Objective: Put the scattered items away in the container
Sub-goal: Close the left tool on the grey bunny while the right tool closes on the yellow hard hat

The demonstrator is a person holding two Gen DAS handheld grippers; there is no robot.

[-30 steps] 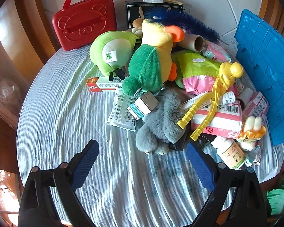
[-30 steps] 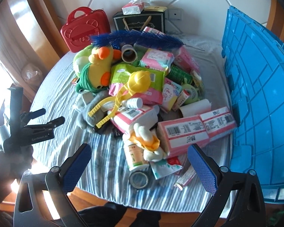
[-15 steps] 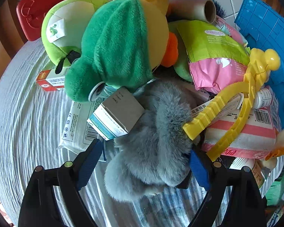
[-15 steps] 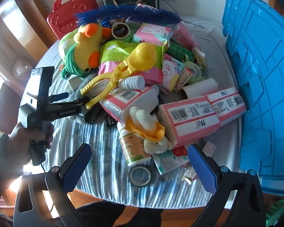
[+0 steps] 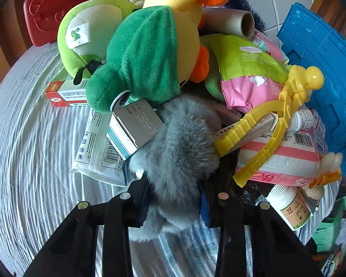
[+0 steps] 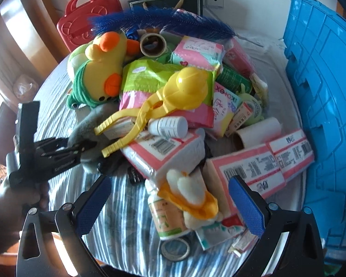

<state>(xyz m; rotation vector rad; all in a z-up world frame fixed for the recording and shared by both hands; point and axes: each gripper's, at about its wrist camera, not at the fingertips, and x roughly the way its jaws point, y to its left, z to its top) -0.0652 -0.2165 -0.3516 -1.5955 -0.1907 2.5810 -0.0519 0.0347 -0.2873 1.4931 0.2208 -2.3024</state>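
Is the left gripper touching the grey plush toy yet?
Touching. In the left wrist view the left gripper has both blue-padded fingers pressed into the fur of the grey plush toy, with no gap on either side.

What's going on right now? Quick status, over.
Left tool shut on grey plush toy. Right tool open, hovering over pile. Yellow plastic tongs and small box lean on toy.

Left claw (image 5: 174, 204) clamped on grey plush toy (image 5: 180, 147), amid pile.
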